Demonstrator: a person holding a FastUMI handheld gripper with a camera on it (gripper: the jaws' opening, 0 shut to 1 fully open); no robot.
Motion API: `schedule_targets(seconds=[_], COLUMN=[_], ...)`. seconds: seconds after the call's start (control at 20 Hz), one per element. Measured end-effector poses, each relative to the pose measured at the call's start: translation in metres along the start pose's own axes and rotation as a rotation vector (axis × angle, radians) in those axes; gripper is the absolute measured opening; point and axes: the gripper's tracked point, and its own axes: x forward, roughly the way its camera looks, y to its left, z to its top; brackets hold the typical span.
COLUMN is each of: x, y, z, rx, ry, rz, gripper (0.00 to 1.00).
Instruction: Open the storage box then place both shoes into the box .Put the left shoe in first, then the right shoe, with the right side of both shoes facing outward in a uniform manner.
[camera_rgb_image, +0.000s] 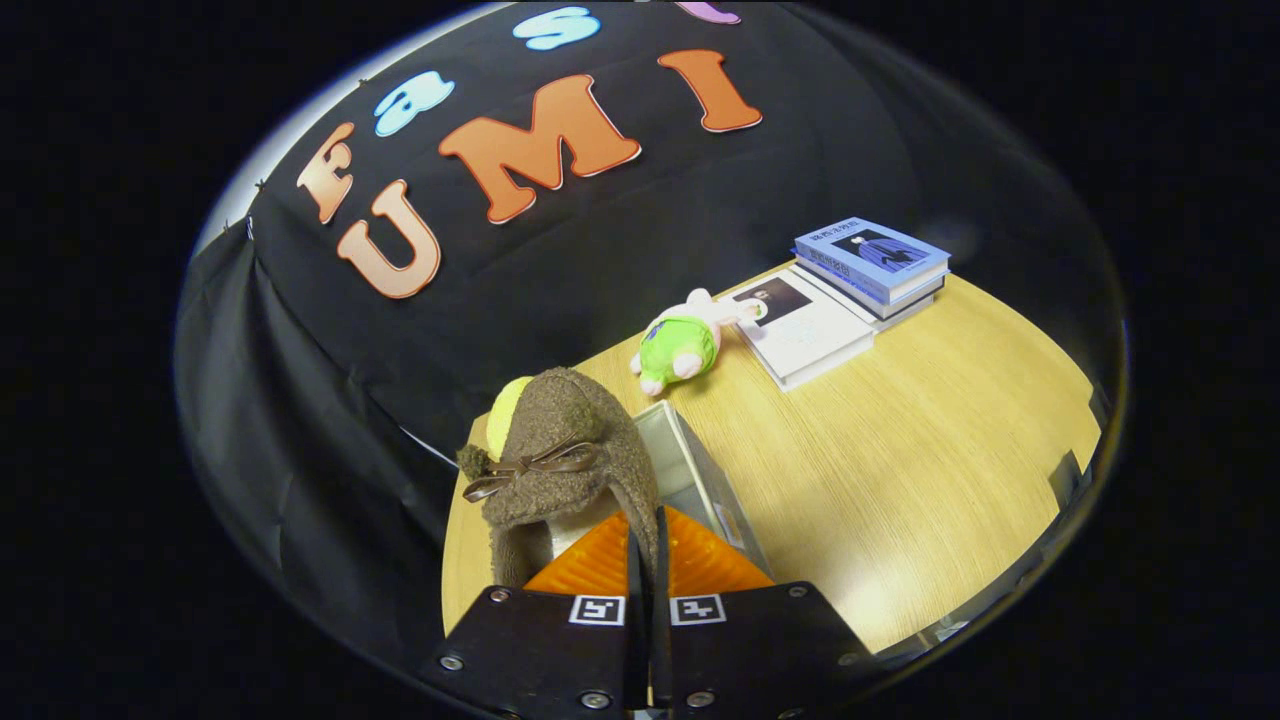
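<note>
Brown fuzzy fabric right in front of me: that's the shoe (565, 450), held up off the table (900, 470) by my gripper (645, 560). My fingers are nearly together, pinched on a thin edge of the shoe, the collar as far as I can tell. Its long axis runs away from the fingers, rising ahead and a little to the left, but I can't tell which end is the toe. It looks woolly and nubbly, with a slim dark brown bow (530, 468) tied across it and a small pompom on one side. A yellow lining (507, 413) peeks out at the far end. Just right of the shoe I see the box (690, 470), pale and translucent, with one wall standing up. Beyond it on the table lies a plush toy (685, 345), green and pink, and past that some books (850, 290), a blue one topping the stack.
</note>
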Motion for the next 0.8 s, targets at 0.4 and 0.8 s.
schedule_targets(seconds=[0.4,0.8], x=[0.021,-0.011], y=[-0.024,-0.014], z=[-0.029,0.013], rx=[-0.056,-0.116], ry=[0.040,-0.056], rz=[-0.096,-0.057], gripper=[0.03,0.82])
